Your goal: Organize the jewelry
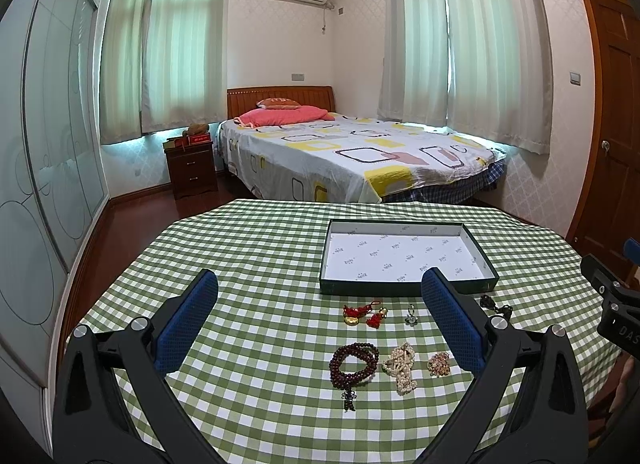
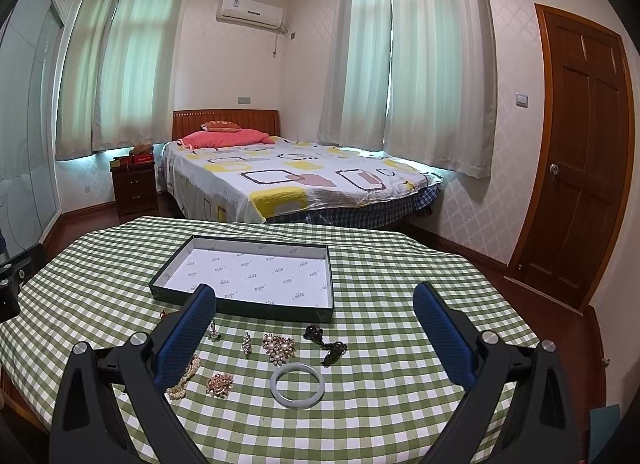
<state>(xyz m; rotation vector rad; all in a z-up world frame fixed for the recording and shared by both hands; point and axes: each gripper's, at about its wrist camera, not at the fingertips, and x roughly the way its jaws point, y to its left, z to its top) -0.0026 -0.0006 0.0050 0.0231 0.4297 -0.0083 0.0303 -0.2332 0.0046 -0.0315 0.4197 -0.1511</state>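
Your left gripper [image 1: 319, 284] hovers above the green-checked tabletop [image 1: 248, 248] with its blue pads spread wide and nothing between them; your right gripper [image 2: 314, 296] is the same, wide apart and empty. Ahead of both sits the shallow dark box [image 1: 404, 288], its white printed lining bare.

Just in front of the box's near wall lies a row of small pieces: a red knotted charm with gold bits [image 1: 364, 314], a small clear ring-like trinket [image 1: 411, 314], a slim sparkly clip [image 2: 246, 343], a pearl-and-gold brooch [image 2: 279, 348] and a dark pair of ornaments [image 2: 326, 344].

Closer to you lies a second row: a dark red bead bracelet with a pendant [image 1: 354, 364], a heap of pearls [image 1: 401, 366], a small pinkish-gold brooch [image 2: 219, 384] and a pale jade bangle [image 2: 297, 385]. All rest flat on the cloth, apart from one another. Your right gripper's left finger [image 2: 182, 338] hides part of the pearls.
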